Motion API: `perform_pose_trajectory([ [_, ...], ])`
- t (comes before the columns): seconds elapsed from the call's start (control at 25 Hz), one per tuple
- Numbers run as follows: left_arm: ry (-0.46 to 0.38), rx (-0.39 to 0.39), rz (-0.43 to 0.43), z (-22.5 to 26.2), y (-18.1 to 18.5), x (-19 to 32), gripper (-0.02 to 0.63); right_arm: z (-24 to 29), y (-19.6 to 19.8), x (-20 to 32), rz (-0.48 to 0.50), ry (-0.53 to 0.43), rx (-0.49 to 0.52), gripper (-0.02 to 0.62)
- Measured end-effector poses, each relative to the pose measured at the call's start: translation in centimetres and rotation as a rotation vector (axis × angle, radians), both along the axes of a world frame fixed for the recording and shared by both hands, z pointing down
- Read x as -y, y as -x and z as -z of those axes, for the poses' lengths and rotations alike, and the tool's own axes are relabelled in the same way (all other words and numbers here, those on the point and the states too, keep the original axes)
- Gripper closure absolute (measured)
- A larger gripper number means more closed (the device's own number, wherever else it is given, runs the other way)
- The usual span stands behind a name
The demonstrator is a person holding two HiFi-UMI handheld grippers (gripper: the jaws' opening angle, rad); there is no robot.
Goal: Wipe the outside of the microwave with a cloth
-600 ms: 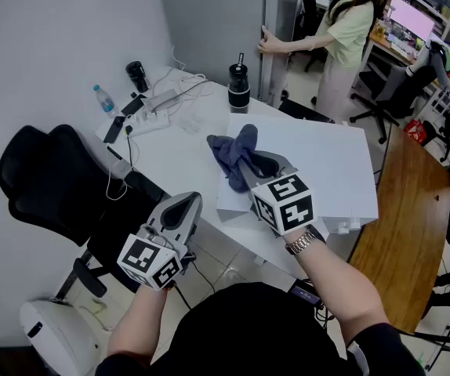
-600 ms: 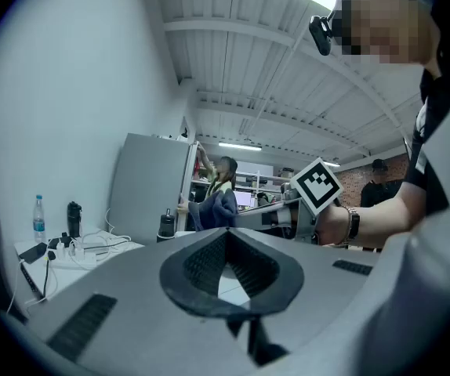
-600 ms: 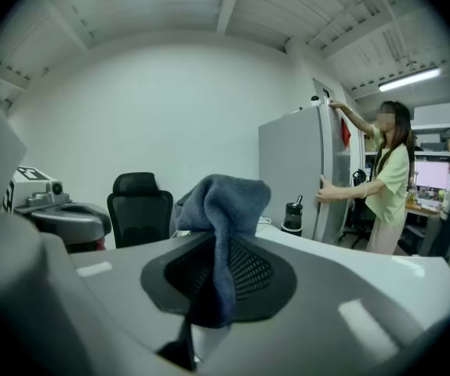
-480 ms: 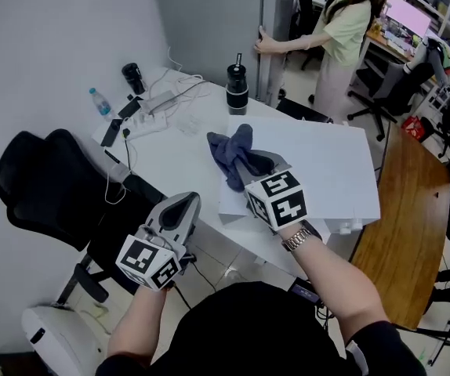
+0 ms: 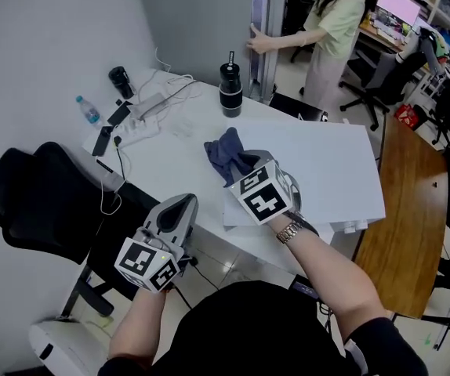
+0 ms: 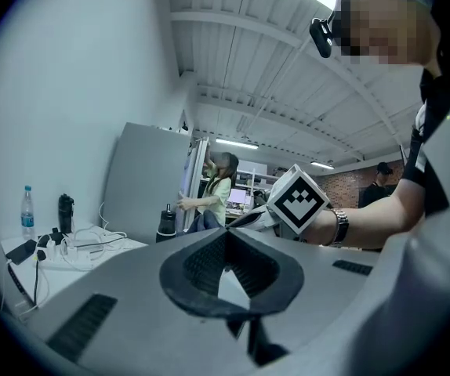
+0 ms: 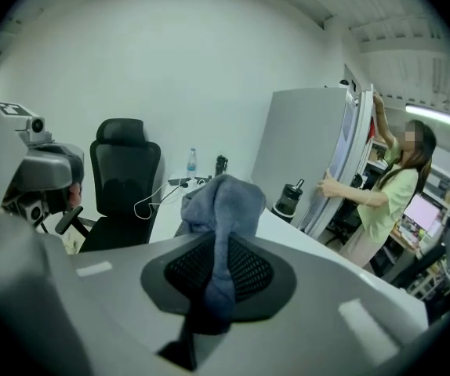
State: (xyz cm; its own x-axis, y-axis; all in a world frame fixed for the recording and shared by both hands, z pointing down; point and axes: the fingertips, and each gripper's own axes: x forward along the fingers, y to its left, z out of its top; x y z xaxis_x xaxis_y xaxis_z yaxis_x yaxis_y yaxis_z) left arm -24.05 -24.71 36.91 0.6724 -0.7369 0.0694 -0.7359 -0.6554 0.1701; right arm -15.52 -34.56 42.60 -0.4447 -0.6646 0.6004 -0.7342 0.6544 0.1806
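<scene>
The right gripper (image 5: 241,165) is pinching a blue-grey cloth (image 5: 223,149) by a bunched fold. The rest of it flops loose past the jaws, at one corner of the flat white top of what I take for the microwave (image 5: 327,163) on the table (image 5: 170,146). The left gripper (image 5: 179,210) hangs beside the table, pressed together on nothing. The cloth looks light, soft and limp, so I'd hold a thick gathered fold and leave a free pad for wiping.

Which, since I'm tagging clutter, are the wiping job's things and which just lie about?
Job: blue cloth, right gripper shut on it, white microwave.
Lying about: black tumbler, water bottle, power strip, black chair, left gripper shut and empty.
</scene>
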Motion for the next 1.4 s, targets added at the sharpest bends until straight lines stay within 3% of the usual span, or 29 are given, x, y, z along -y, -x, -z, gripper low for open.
perform_pose_trajectory([
  [0.92, -0.023, -0.029, -0.123, 0.8, -4.6, 2.5, 0.601, -0.5, -11.0, -0.1, -0.193, 0.042, 0.013, 0.546],
  [1.4, -0.048, -0.023, -0.098, 2.3, -9.1, 1.4, 0.601, -0.4, -19.0, -0.9, -0.220, 0.047, 0.004, 0.545],
])
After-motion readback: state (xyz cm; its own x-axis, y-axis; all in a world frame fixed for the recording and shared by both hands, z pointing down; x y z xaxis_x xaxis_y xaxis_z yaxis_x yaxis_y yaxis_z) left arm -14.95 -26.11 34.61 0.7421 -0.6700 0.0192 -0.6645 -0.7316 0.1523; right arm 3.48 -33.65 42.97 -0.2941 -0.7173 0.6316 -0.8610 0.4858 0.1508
